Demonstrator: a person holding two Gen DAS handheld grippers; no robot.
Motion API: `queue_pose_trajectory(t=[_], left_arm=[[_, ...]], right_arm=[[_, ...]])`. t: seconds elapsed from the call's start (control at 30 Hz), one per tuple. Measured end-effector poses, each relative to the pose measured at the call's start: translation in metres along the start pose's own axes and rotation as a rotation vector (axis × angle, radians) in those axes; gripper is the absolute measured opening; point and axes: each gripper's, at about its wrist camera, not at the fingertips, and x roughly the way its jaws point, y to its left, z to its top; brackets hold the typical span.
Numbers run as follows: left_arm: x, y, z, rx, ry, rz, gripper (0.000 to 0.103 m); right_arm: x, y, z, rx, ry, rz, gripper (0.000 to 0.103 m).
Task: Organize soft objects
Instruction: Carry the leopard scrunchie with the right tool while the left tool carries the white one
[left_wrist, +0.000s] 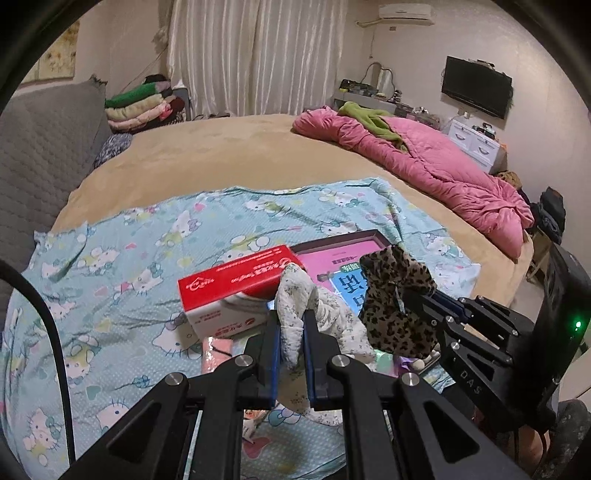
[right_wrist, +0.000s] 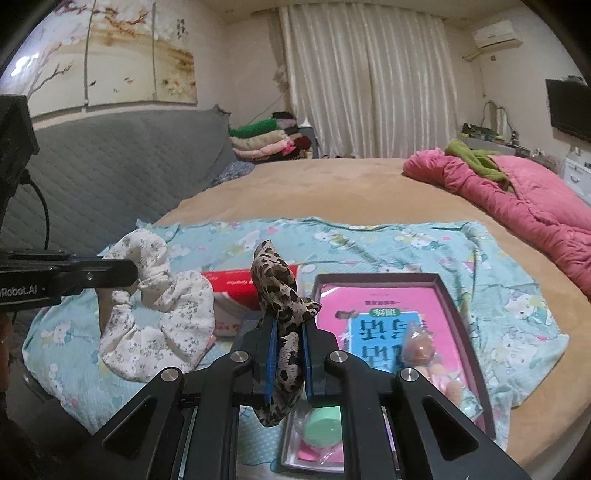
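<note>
Left gripper (left_wrist: 291, 328) is pinching the white floral scrunchie (left_wrist: 314, 314); right gripper (right_wrist: 288, 347) is clamping the leopard-print scrunchie (right_wrist: 280, 291) (both raised above the cat-print sheet (left_wrist: 129, 258)).

Tan bed (left_wrist: 221, 155) bears a cartoon-print sheet (left_wrist: 110, 258) and pink quilt (left_wrist: 443, 173).

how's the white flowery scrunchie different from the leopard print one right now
Pattern: the white floral scrunchie is pale with tiny sprigs; the leopard scrunchie is tan with dark spots.
Holder: the left tool pinches the white one; the right tool pinches the leopard one.
Shape: in the right wrist view the white one hangs open as a ring, while the leopard one is bunched into a twisted strip.
Shared: both are gathered fabric scrunchies, lifted above the blue cartoon sheet.
</note>
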Motion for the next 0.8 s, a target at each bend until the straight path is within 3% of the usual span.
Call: queue_pose_trajectory(t=[0.47, 0.8], left_arm=[[0.009, -0.046, 0.016, 0.079, -0.002, -0.031, 0.011], [0.028, -0.073, 0.023, 0.106, 0.015, -0.078, 0.011]], right_arm=[[-0.026, -0.042, 0.008, 0.084, -0.064, -0.065, 0.011], [-0.041, -0.096, 0.007, 0.19, -0.093, -0.146, 0.011]])
